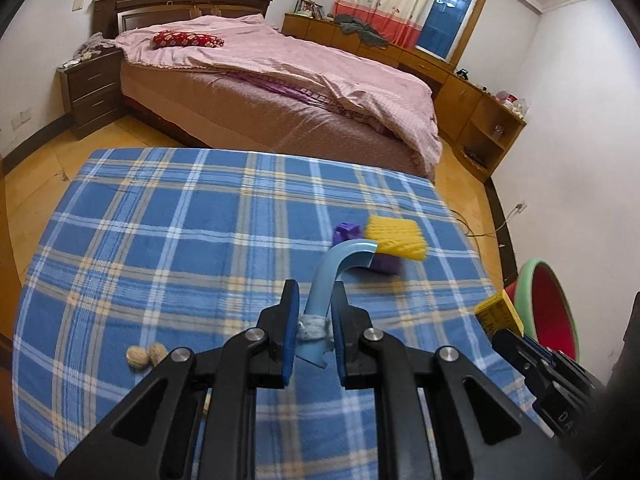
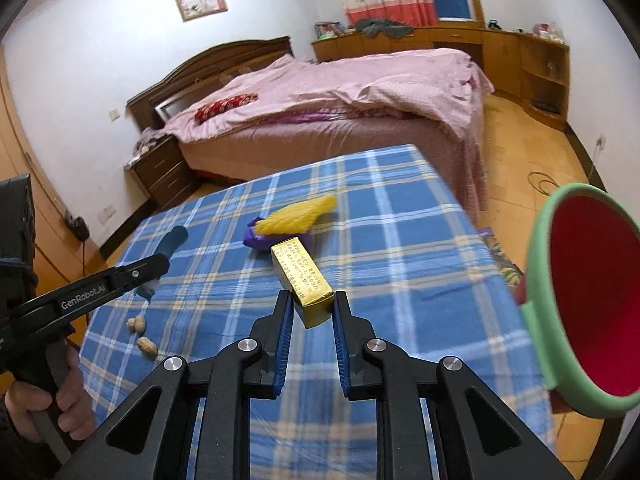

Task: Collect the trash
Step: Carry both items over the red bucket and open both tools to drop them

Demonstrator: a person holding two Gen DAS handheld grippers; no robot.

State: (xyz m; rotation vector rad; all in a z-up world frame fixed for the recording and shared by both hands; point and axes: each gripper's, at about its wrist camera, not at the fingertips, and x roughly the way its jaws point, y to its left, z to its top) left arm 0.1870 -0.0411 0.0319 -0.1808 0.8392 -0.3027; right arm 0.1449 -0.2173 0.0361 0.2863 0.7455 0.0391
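Note:
My left gripper [image 1: 314, 300] is shut on a blue curved handle [image 1: 332, 276] wrapped with grey tape, held above the blue plaid tablecloth [image 1: 180, 240]. A yellow ridged piece [image 1: 396, 238] lies on a purple wrapper [image 1: 386, 264] just beyond the handle's tip. My right gripper [image 2: 313, 304] is shut on a gold box [image 2: 304, 276], seen at the right edge of the left wrist view [image 1: 498, 314]. The yellow piece [image 2: 298, 216] and purple wrapper [image 2: 256, 238] lie beyond the box. Two peanuts [image 1: 146, 356] lie on the cloth at the left [image 2: 142, 334]. The left gripper also shows in the right wrist view [image 2: 154, 270].
A bin with a green rim and red inside [image 2: 588, 292] stands off the table's right edge, also in the left wrist view [image 1: 548, 312]. A bed with a pink cover [image 1: 280, 80] stands behind the table. Wooden cabinets [image 1: 460, 92] line the far wall.

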